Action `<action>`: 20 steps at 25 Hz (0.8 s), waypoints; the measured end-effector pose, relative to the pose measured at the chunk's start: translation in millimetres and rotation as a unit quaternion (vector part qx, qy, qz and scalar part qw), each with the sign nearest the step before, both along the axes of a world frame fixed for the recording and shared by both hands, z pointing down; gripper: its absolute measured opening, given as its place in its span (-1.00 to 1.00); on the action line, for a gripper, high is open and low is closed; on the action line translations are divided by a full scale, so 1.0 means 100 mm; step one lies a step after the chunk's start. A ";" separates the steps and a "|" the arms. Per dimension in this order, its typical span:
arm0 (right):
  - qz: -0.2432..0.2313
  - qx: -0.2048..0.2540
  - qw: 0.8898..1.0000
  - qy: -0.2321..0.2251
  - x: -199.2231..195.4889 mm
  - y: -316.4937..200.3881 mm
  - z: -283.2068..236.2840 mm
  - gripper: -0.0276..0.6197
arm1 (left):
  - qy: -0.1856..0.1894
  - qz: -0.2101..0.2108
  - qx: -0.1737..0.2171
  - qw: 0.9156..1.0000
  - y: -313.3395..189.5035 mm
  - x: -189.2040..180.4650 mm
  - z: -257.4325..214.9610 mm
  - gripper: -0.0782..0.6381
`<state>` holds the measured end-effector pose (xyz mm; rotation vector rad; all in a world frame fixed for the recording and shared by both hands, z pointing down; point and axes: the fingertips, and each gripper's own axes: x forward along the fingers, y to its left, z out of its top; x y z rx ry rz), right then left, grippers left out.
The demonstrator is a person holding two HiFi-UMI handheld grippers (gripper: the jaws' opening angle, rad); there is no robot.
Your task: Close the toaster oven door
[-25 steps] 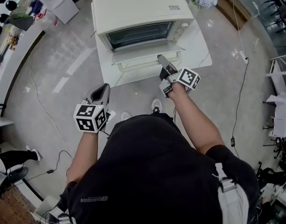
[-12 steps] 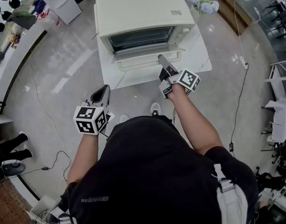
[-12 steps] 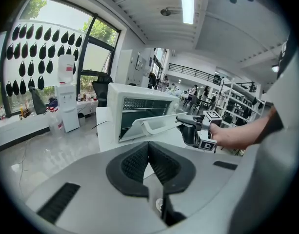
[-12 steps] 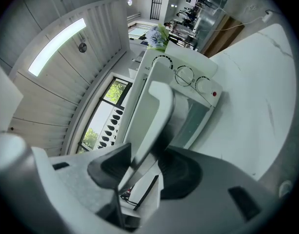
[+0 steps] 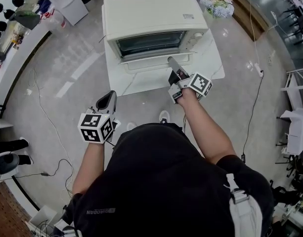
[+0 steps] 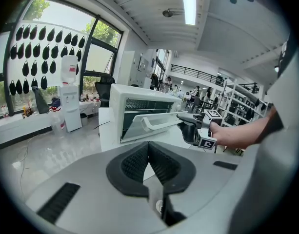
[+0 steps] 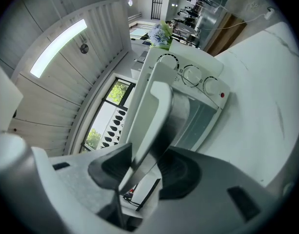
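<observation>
Gripping the door handle (image 7: 156, 106), right gripper (image 5: 171, 62) fingers had just been closing on it, now clamped. Toaster oven (image 5: 151, 11) sat on the white surface (image 5: 210, 58), door (image 5: 156, 59) part-way up, not shut. Left gripper (image 6: 149, 146) hung near the torso, fingers together, empty.

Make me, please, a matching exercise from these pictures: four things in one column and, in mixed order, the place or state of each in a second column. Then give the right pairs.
Things:
1. oven door
2. left hand-held gripper
3. right hand-held gripper
4. flowers

Place or state:
A. jaws together, nothing between them
B. at the far corner of the table
C. partly open, tilted
D. jaws around the door handle

Pairs: 1-C, 2-A, 3-D, 4-B
</observation>
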<state>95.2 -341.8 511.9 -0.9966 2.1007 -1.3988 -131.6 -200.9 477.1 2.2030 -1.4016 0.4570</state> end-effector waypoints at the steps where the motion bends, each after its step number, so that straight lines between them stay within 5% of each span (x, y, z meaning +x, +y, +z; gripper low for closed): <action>1: 0.001 0.001 1.000 -0.003 0.00 -0.02 -0.01 -0.41 | 0.000 -0.001 0.000 1.000 0.00 0.00 0.00 -0.77; 9: 0.005 0.004 0.998 -0.056 0.00 -0.16 -0.09 -0.53 | -0.001 -0.012 0.001 1.000 -0.03 -0.02 0.01 -0.77; 20: -0.002 0.015 0.998 -0.055 -0.06 -0.31 -0.20 -0.54 | -0.003 -0.022 0.000 1.000 -0.07 -0.05 0.00 -0.77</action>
